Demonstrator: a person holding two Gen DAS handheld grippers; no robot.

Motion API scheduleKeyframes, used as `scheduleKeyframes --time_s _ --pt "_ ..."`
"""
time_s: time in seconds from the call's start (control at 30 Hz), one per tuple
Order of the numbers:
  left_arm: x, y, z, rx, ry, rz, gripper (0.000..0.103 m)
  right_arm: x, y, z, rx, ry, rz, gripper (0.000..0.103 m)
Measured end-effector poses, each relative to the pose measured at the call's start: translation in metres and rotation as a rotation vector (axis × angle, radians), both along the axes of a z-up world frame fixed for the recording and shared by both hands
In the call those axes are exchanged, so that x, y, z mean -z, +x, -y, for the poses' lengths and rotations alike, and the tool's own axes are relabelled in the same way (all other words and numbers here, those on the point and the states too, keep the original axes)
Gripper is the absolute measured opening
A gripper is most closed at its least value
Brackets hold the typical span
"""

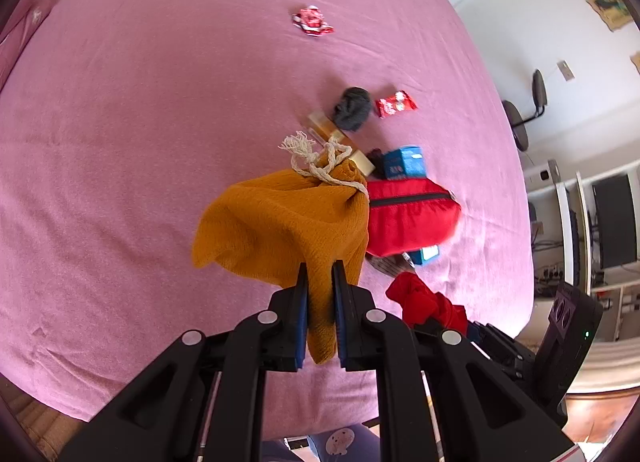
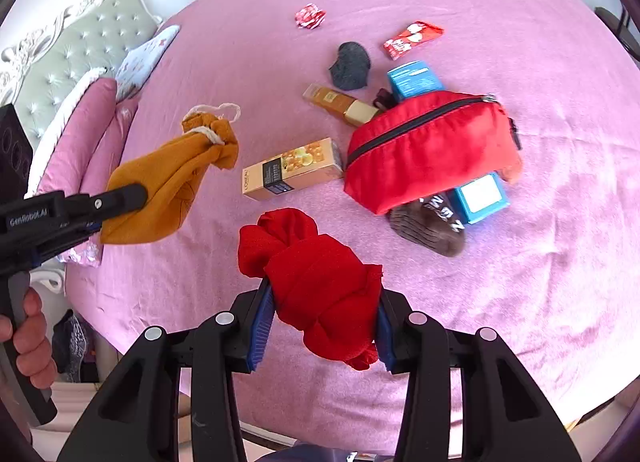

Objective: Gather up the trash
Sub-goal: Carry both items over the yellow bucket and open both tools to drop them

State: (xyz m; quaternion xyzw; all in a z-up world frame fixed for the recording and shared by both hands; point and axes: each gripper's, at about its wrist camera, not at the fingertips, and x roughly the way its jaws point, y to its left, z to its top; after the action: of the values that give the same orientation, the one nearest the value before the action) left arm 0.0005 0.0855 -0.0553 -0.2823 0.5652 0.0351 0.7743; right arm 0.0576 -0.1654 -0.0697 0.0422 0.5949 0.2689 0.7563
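Observation:
My left gripper (image 1: pixel 320 270) is shut on the lower edge of an orange drawstring pouch (image 1: pixel 280 218), which hangs lifted above the pink bed sheet (image 1: pixel 120 142). The right wrist view shows the same pouch (image 2: pixel 168 178) at the left, in the left gripper (image 2: pixel 134 198). My right gripper (image 2: pixel 323 290) is shut on a bundled red cloth (image 2: pixel 320 274), also off the sheet. Two red snack wrappers (image 2: pixel 310 16) (image 2: pixel 412 38) lie at the far side of the bed. A crumpled foil wrapper (image 2: pixel 80 256) lies near the left edge, below the pouch.
In the middle of the bed lie a red zip bag (image 2: pixel 428 150), two blue boxes (image 2: pixel 414 78) (image 2: pixel 480 194), a gold carton (image 2: pixel 292 170), a gold tube (image 2: pixel 340 104), a grey sock (image 2: pixel 350 66) and a dark sock (image 2: pixel 432 226). Pillows (image 2: pixel 80 134) line the left side.

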Motion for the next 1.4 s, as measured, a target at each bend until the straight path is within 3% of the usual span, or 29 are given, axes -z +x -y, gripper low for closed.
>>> scheduleKeyframes --time_s 0.2,0.4,0.7,0.97,1.13,1.3,1.4 --pt "-0.016 -0.004 0.090 0.192 -0.024 0.011 0.011 -0.021 -0.018 0.074 0.135 0.011 0.021 0.042" --pt "-0.012 -0.011 0.206 0.391 -0.065 -0.019 0.012 -0.030 -0.052 0.189 0.301 -0.013 0.036 0.042" --pt "-0.002 -0.024 0.389 0.672 -0.070 -0.065 0.012 -0.018 -0.120 0.358 0.518 -0.069 0.016 0.042" --pt "0.027 -0.054 0.528 0.896 -0.070 -0.138 0.012 0.012 -0.171 0.465 0.678 -0.084 -0.050 0.042" --pt "0.051 -0.068 0.589 0.982 -0.055 -0.182 0.012 0.030 -0.194 0.512 0.751 -0.078 -0.093 0.043" --pt "0.063 -0.078 0.624 1.051 -0.028 -0.195 0.013 0.039 -0.210 0.538 0.789 -0.064 -0.113 0.044" --pt "0.066 -0.080 0.636 1.070 0.006 -0.202 0.024 0.040 -0.217 0.545 0.804 -0.068 -0.114 0.052"
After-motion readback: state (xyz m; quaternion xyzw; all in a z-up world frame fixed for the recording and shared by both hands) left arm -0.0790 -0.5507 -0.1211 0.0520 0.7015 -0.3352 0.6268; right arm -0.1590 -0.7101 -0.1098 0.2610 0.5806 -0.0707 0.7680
